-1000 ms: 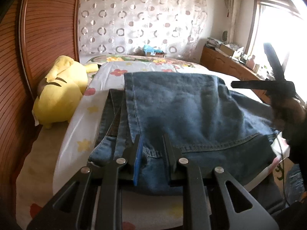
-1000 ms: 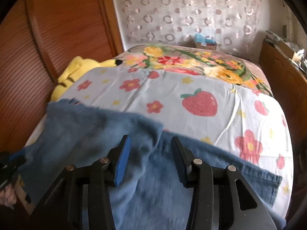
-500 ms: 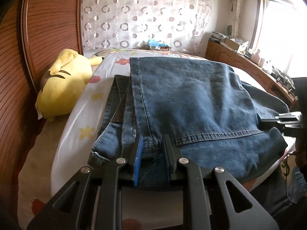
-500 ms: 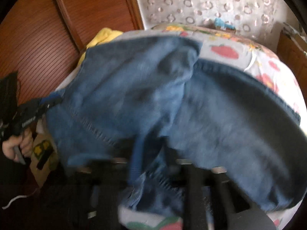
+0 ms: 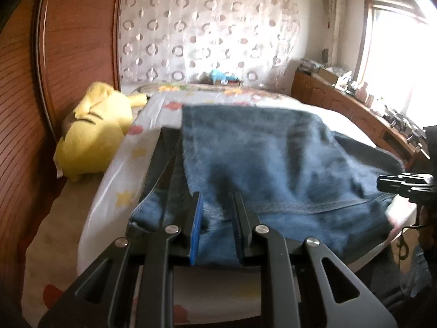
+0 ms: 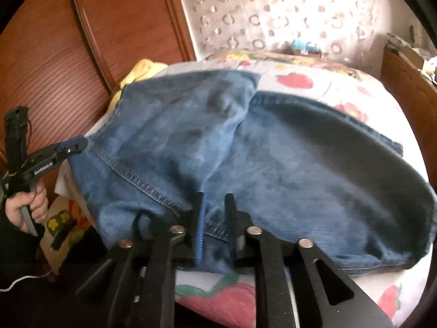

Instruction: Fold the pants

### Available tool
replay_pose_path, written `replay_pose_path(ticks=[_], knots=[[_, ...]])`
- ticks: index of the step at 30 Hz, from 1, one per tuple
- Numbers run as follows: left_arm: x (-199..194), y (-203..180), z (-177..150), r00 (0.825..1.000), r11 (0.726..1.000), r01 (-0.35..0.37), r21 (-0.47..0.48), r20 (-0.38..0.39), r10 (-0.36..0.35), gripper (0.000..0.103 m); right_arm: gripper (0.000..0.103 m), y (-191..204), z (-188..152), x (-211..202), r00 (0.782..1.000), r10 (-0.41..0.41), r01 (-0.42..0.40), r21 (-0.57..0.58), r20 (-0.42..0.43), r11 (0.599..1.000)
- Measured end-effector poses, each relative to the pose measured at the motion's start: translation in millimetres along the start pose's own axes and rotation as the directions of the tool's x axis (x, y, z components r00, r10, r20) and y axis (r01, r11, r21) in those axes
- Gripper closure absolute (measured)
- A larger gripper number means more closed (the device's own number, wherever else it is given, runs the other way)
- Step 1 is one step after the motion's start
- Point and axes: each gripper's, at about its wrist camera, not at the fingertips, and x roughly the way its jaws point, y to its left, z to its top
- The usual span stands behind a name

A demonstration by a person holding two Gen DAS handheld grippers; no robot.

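While the right gripper lets its jaws part again with a bunch of denim between them, the left gripper holds a narrow gap, its pads apparently pinching the fabric at the near edge of the jeans; the blur keeps me from being certain of that pinch. A second ago the right gripper sat over a loose, half-lifted leg with much of the flowered bedsheet bare beyond it; since then that hand has carried the cloth across, and the upper layer has come down over the lower one, hem near the near edge. I judge that the fold is laid and the right hand is letting go, leaving smoothing or a further fold. The jeans lie on the bed, stretching away from both grippers, their long axis running from the near edge toward the curtain, with the yellow plush toy well off to the left by the wooden headboard.
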Motion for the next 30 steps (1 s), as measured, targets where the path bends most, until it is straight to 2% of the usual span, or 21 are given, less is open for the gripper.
replay_pose_path(ticks=[2,3,8,14,16,25,30], knots=[[-7,-10,4,1.000,1.000,0.022,0.012,0.022,-0.023,0.084,0.060,-5,1,-9,1.000,-0.019,0.019,0.006,0.025,1.000],[-9,-15,6,0.999,0.999,0.032,0.020,0.029,-0.032,0.084,0.058,-9,1,-14,0.999,-0.038,0.038,0.008,0.036,0.999],[-6,-47,14,0.994,0.993,0.102,0.063,0.022,-0.104,0.084,0.057,-27,-1,-35,0.994,-0.084,0.081,0.044,0.073,0.996],[15,-95,19,0.984,0.977,0.176,0.120,-0.025,-0.174,0.084,0.056,-62,-13,-63,0.982,-0.156,0.146,0.101,0.105,0.984],[21,-110,20,0.980,0.970,0.200,0.137,-0.042,-0.196,0.084,0.052,-75,-19,-71,0.977,-0.185,0.172,0.120,0.104,0.978],[38,-151,15,0.965,0.948,0.256,0.190,-0.112,-0.238,0.084,0.048,-134,-50,-105,0.946,-0.309,0.280,0.232,0.098,0.931],[46,-157,7,0.961,0.946,0.258,0.197,-0.149,-0.232,0.084,0.046,-155,-62,-111,0.940,-0.329,0.294,0.279,0.087,0.914]])
